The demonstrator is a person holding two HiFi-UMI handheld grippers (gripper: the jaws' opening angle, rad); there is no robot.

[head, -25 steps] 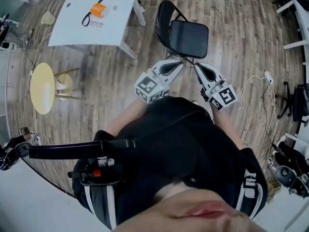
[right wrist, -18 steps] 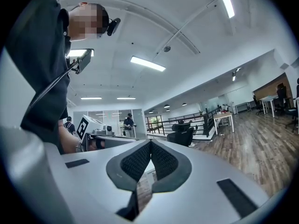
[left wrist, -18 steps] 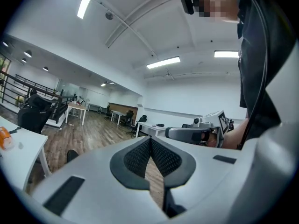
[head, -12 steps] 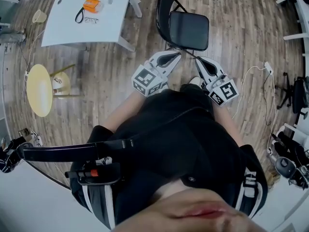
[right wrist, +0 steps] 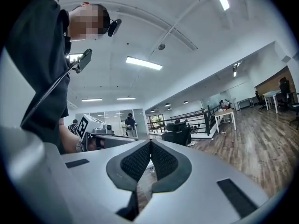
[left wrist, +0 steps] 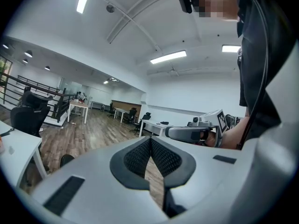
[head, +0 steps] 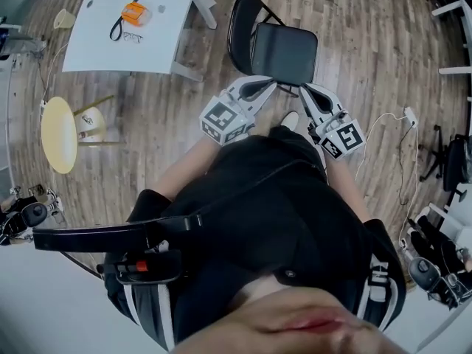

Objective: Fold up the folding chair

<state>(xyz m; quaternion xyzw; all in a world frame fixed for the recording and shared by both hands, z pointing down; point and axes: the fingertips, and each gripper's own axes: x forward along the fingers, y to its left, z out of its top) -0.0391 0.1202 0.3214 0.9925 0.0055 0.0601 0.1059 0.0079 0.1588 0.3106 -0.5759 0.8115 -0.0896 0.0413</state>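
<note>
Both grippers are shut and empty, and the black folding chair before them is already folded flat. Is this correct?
No. The head view shows the folding chair not yet folded, its seat lying open. The left gripper and right gripper are shut and empty, as you say.

A wood floor (head: 369,21) is carrying a white table (head: 96,46) and, near it, a yellow stool (head: 57,135). Strip lights (left wrist: 168,57) are glowing on the white ceiling (left wrist: 131,27). A dark railing (left wrist: 18,80) is running along the far side, desks (left wrist: 78,106) standing beside it.
</note>
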